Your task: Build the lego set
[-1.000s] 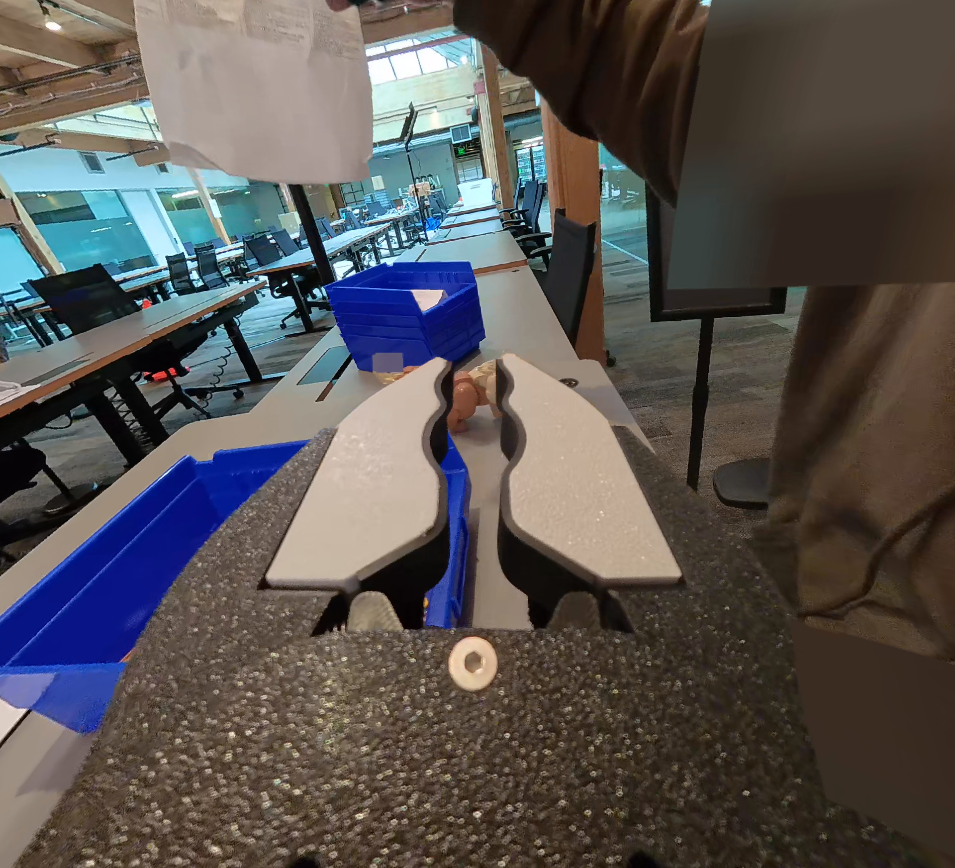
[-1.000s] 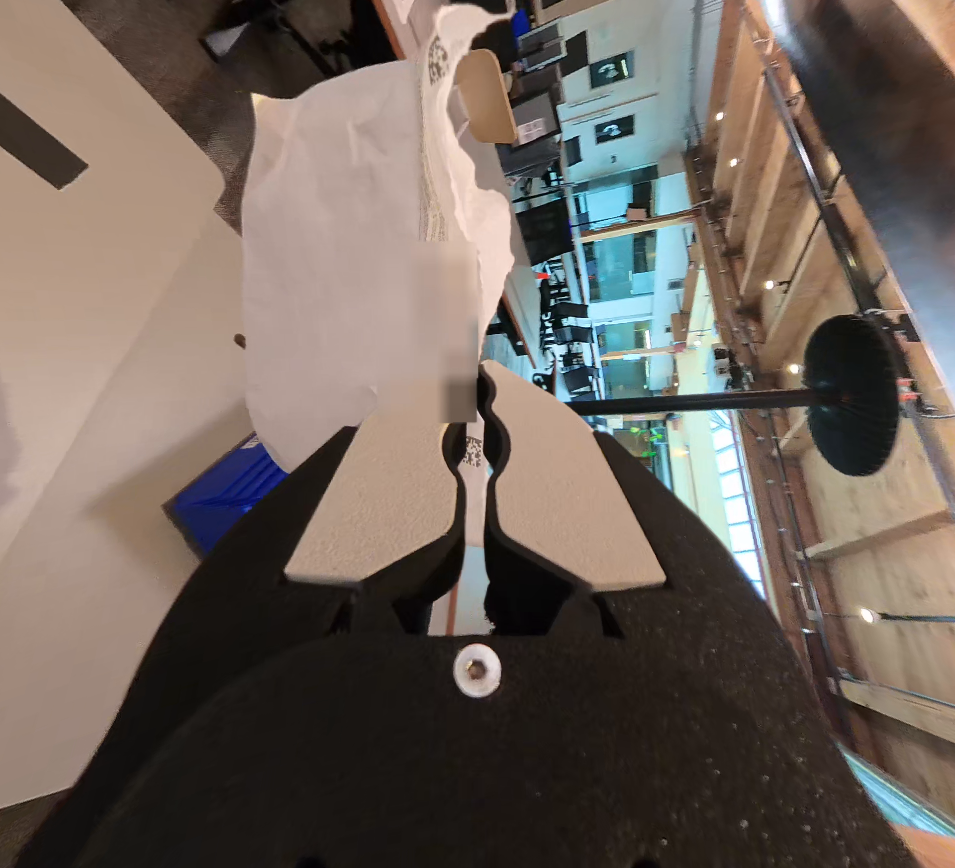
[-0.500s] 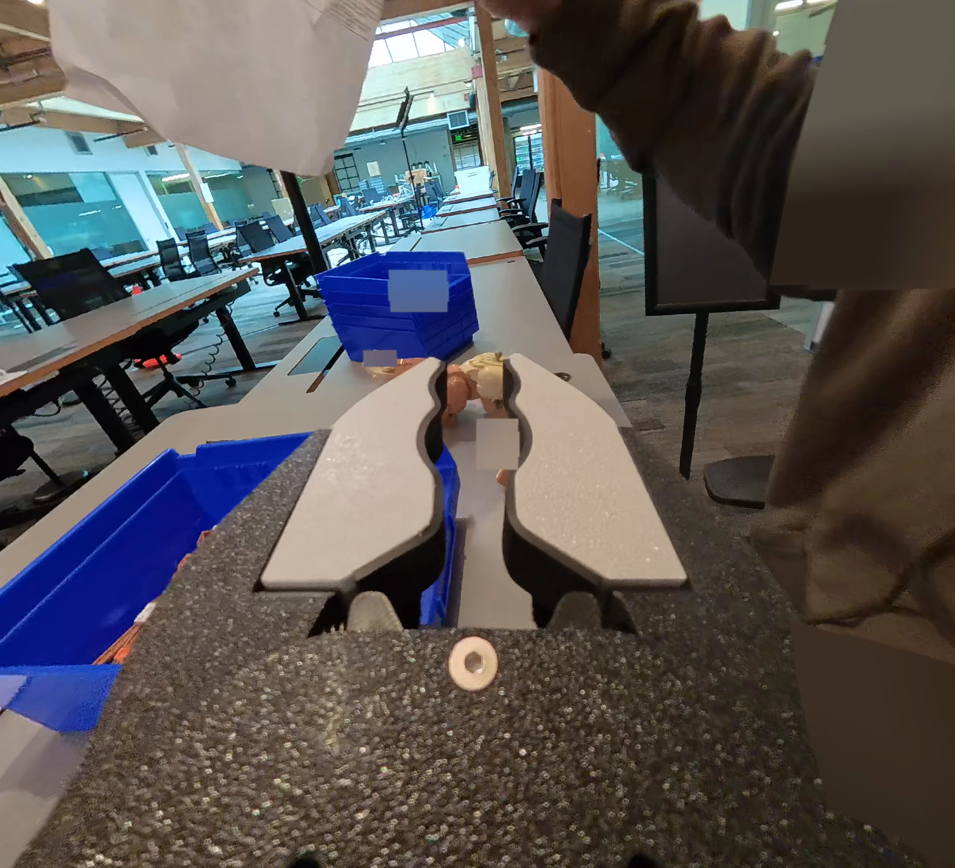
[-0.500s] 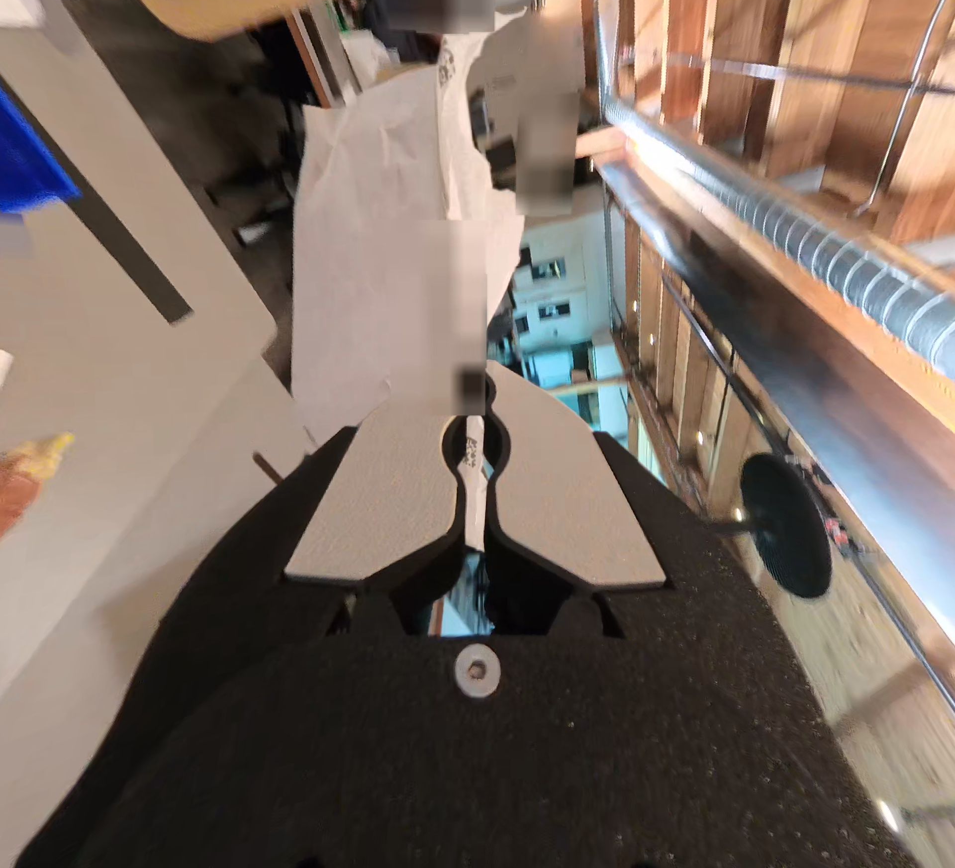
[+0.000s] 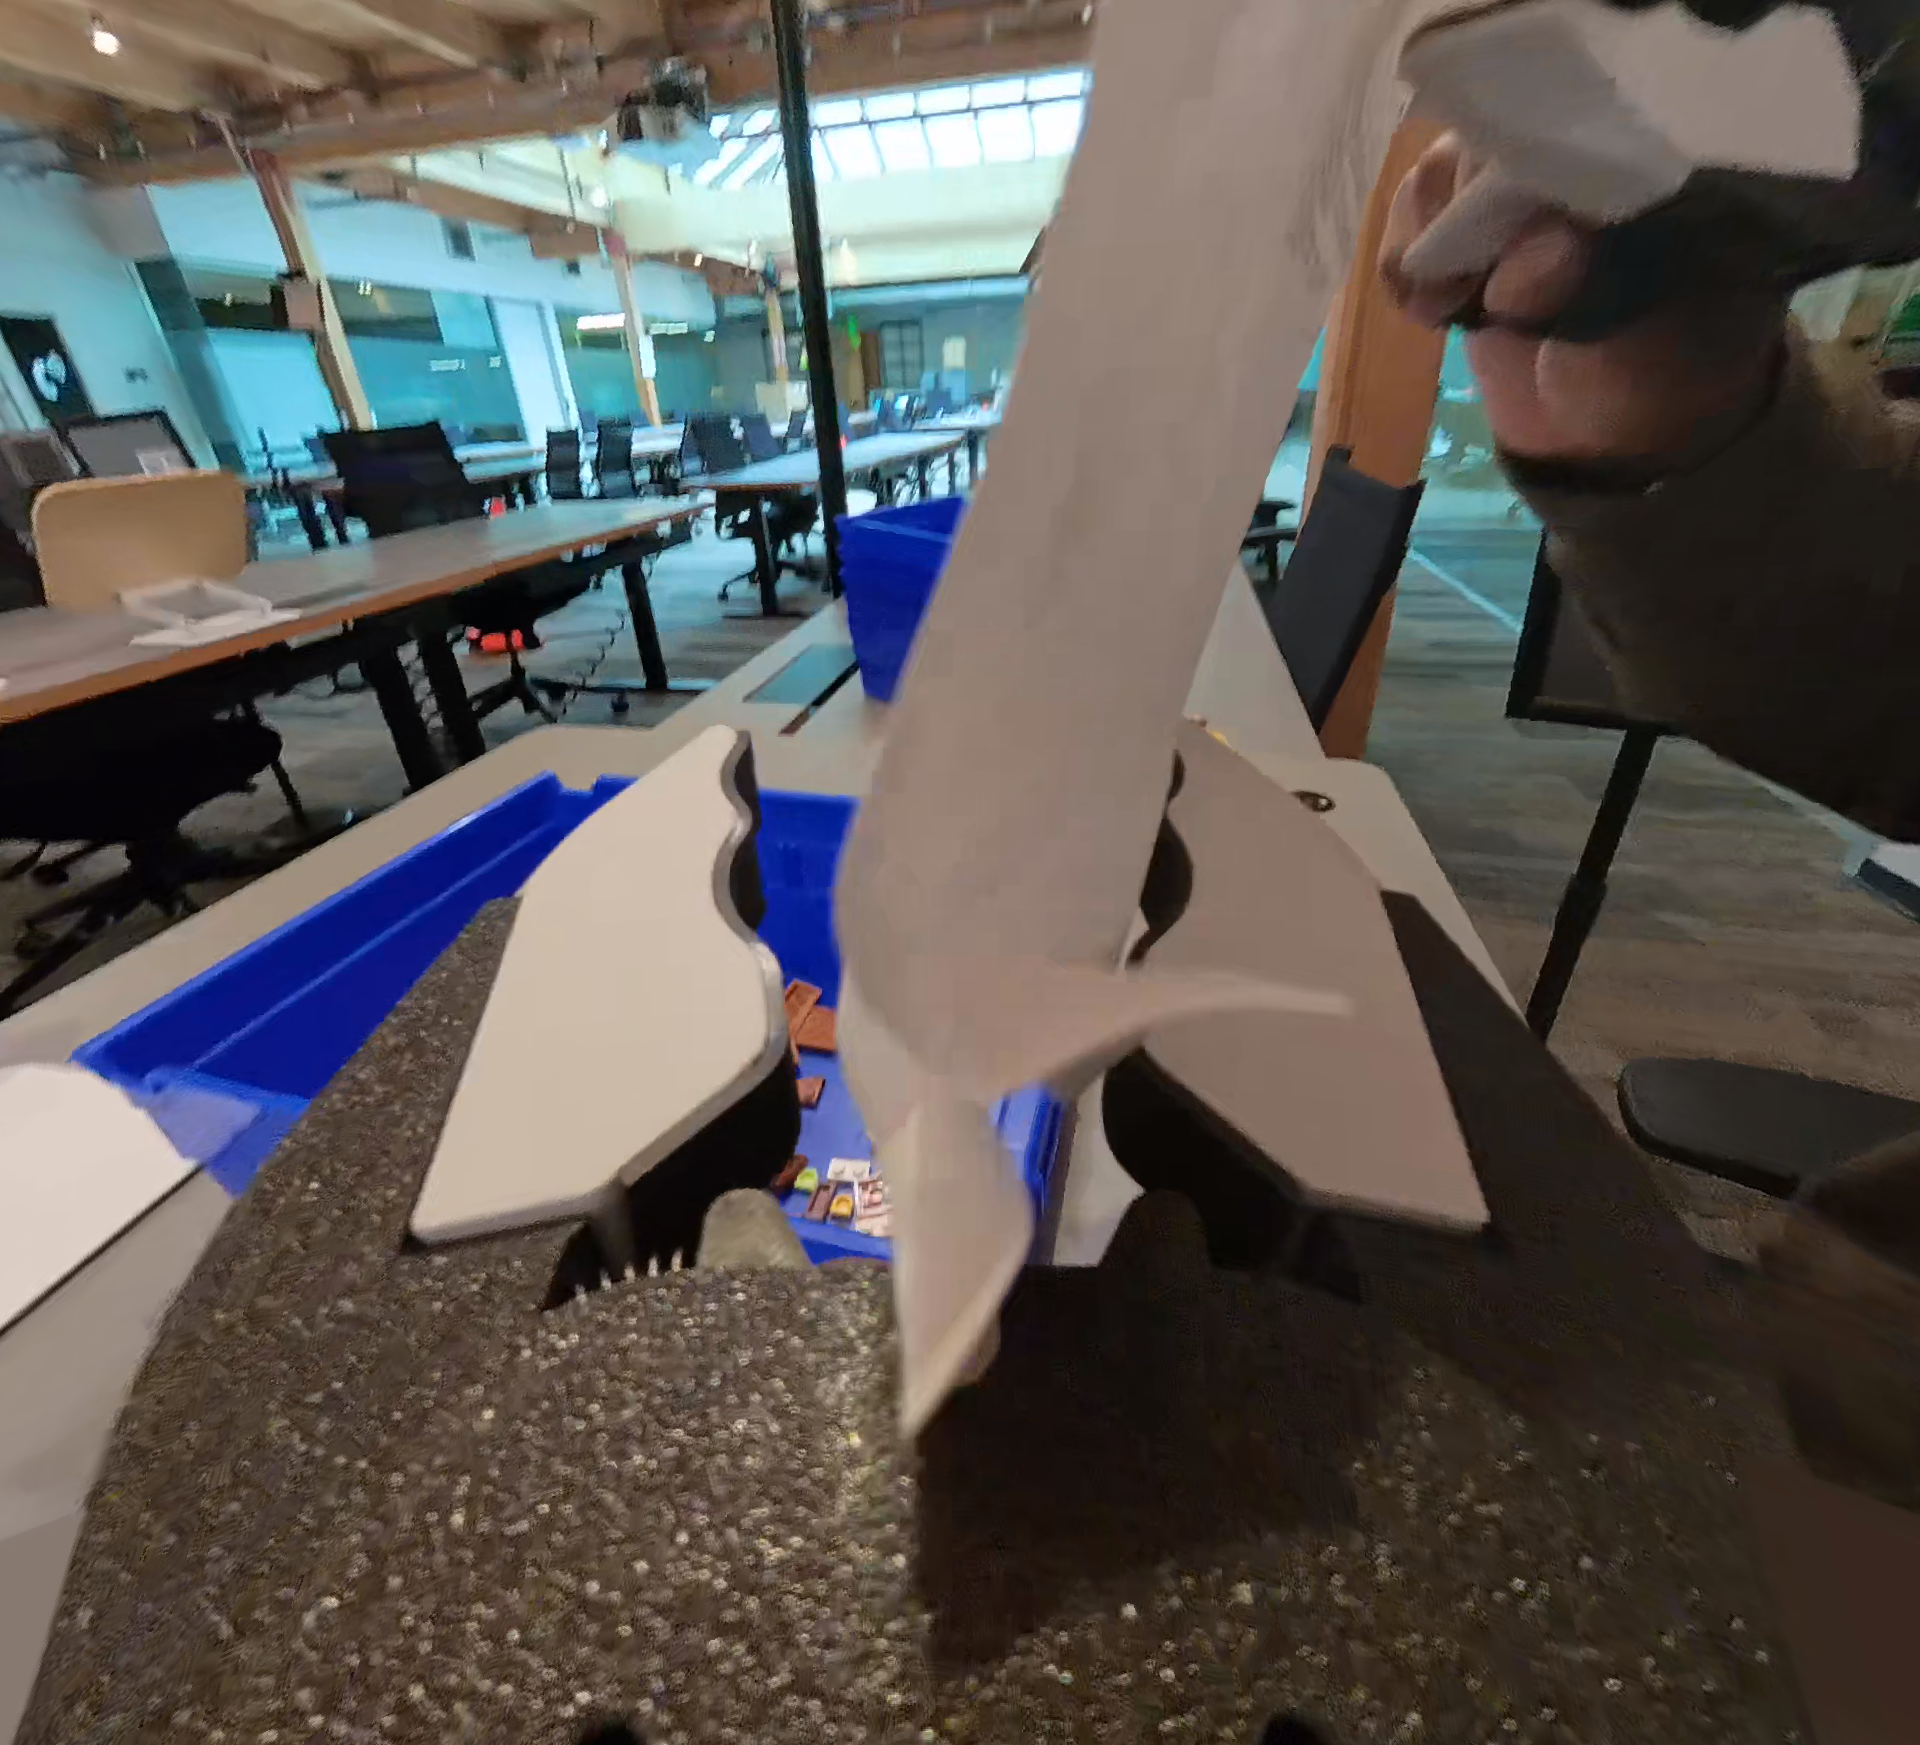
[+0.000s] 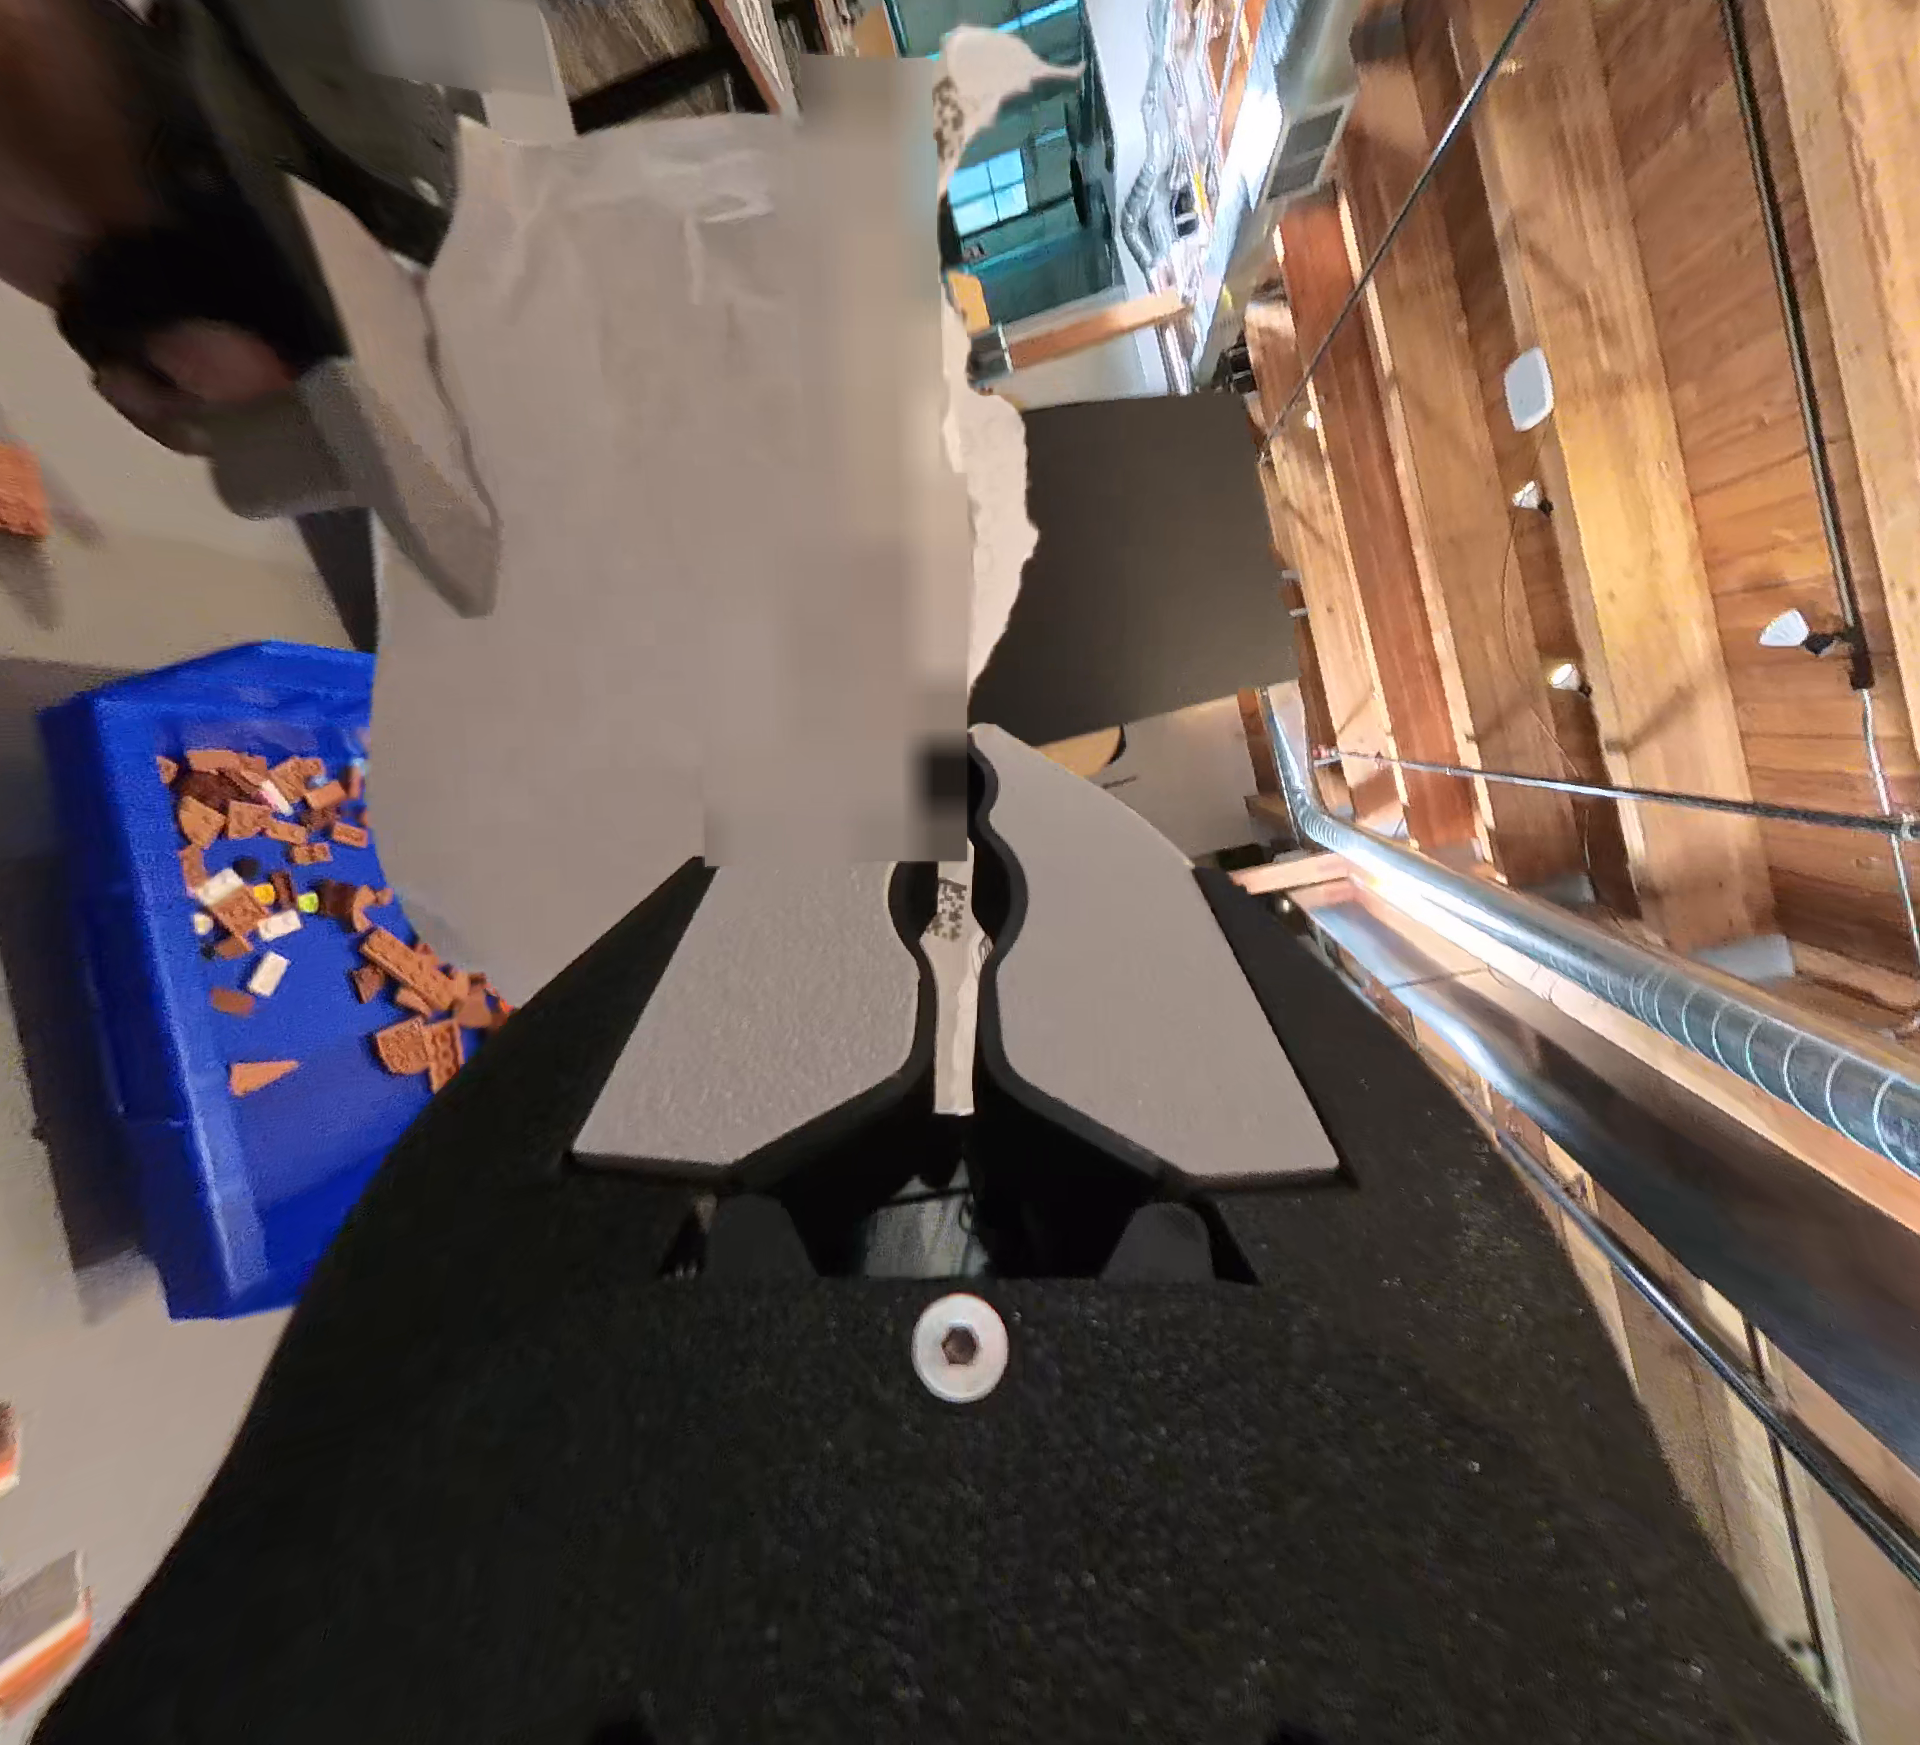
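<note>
Right gripper (image 6: 961, 885) pinches a white printed sheet (image 6: 644, 490).

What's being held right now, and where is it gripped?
The right claw pinches the paper at its edge. The left claw is open around its lower end.

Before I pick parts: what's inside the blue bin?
Loose brown, tan and white lego pieces lie in the blue bin; the white paper bag covers its far side.
</note>
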A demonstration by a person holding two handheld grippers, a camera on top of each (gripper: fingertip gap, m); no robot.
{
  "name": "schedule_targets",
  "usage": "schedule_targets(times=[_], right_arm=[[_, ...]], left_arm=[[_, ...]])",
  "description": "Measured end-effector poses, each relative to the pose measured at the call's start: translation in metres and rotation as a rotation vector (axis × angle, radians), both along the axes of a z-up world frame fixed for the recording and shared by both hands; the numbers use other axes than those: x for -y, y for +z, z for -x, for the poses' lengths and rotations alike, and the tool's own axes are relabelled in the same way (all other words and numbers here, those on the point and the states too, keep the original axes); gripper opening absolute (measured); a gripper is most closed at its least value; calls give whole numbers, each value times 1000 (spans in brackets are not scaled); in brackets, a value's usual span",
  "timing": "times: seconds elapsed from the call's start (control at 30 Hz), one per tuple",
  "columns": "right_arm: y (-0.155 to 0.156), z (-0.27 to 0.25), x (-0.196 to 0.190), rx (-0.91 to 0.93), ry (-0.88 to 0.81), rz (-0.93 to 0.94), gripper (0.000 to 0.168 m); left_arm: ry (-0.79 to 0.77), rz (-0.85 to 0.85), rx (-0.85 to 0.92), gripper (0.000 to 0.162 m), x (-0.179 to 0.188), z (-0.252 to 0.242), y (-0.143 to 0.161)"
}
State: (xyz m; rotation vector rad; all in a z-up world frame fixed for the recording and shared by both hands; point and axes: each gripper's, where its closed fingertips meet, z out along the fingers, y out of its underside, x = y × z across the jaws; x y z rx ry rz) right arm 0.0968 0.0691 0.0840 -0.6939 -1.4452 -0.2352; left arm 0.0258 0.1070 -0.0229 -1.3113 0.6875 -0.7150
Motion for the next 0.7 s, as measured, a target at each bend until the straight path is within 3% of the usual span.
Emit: schedule_targets(times=[0.23,0.7], right_arm=[[-20,5,21,5,81,25,0],[-24,-2,62,-7,196,0,0]], left_arm=[[-44,-211,21,48,11,8,8],[-85,-497,-82,49,39,9,17]])
